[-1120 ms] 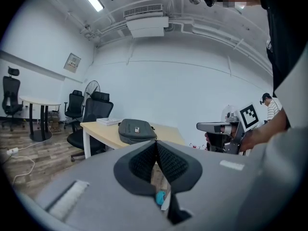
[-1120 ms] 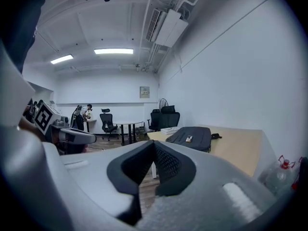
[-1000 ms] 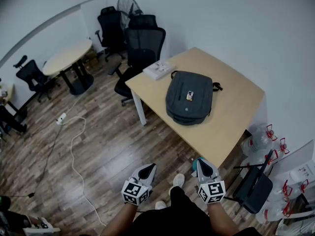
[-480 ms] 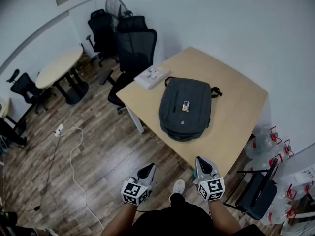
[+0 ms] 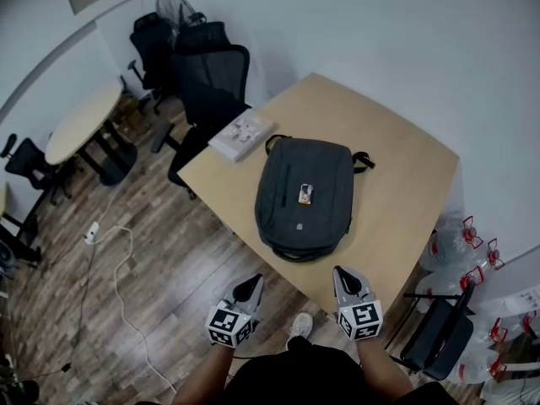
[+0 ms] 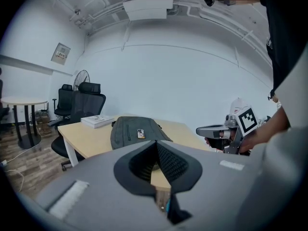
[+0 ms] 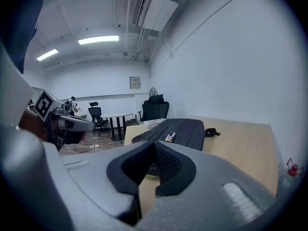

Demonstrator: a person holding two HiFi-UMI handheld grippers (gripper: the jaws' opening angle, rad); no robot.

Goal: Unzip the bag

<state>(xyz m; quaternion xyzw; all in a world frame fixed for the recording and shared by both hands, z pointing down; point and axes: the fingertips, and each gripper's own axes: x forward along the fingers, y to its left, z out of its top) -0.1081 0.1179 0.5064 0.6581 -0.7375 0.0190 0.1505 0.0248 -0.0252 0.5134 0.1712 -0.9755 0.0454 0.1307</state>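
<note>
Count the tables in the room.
2. The rectangular light wooden table, bearing the dark grey backpack, is straight ahead; the round light-topped table stands at far left. More may lie off-frame.

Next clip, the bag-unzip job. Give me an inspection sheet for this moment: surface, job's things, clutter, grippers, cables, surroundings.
Surface: light wooden table, mostly bare.
Job's things: dark grey backpack lying flat on the table with a small light item on top; whether the zip is open can't be told.
Clutter: white book at the table's corner, beside the backpack.
Grippers: left gripper and right gripper both shut and empty, short of the table's near edge, apart from the backpack.
Cables: white cable trailing across the wood floor.
Surroundings: black office chairs, round table, fan, water bottles by the wall.
</note>
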